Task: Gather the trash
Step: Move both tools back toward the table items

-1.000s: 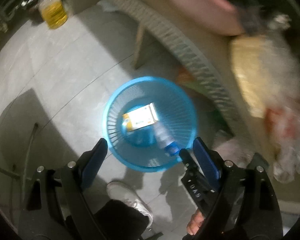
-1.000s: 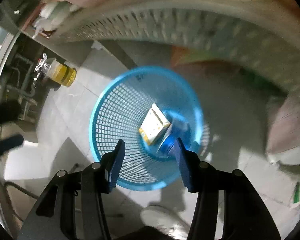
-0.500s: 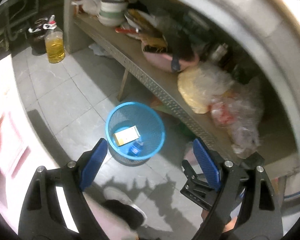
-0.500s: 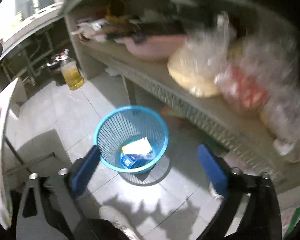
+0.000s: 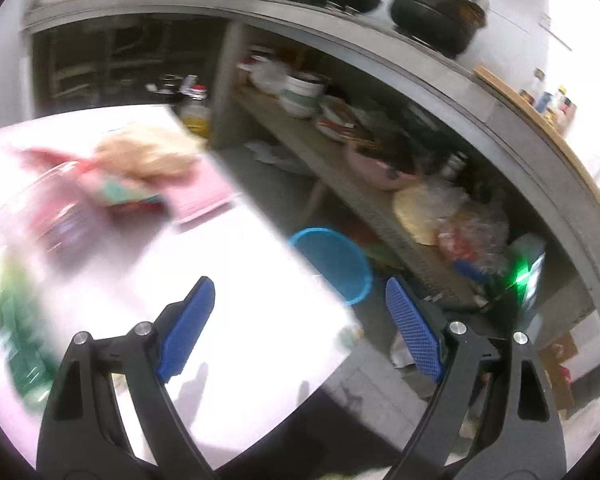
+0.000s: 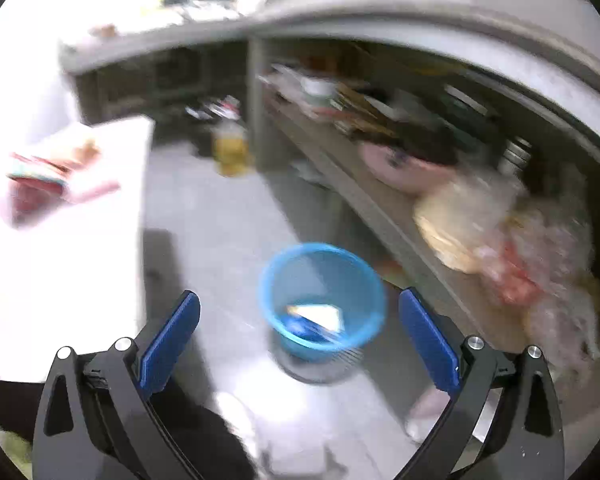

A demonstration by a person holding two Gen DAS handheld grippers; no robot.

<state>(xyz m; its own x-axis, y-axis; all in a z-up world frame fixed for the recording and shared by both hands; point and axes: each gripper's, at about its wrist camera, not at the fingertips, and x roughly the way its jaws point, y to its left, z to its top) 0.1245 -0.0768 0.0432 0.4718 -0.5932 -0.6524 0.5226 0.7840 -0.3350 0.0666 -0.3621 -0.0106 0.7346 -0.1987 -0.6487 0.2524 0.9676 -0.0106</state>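
Note:
A blue mesh waste basket (image 6: 324, 300) stands on the tiled floor by a low shelf; a yellow-white carton (image 6: 318, 314) and a blue item lie in it. It also shows in the left wrist view (image 5: 334, 260), partly behind the white table (image 5: 236, 280). My left gripper (image 5: 300, 320) is open and empty above the table's edge. My right gripper (image 6: 298, 336) is open and empty, high above the basket. Blurred items lie on the table: a pink packet (image 5: 140, 196) and something green (image 5: 16, 320).
A long low shelf (image 6: 380, 208) holds bowls, a pink basin (image 6: 400, 168) and plastic bags (image 6: 500, 240). A bottle of yellow oil (image 6: 232, 148) stands on the floor. A counter above carries a black pot (image 5: 436, 8). A shoe (image 6: 428, 412) is near the basket.
Both grippers rose and pulled back from the basket. The white table with its items has come into view on the left. Both stay open and empty.

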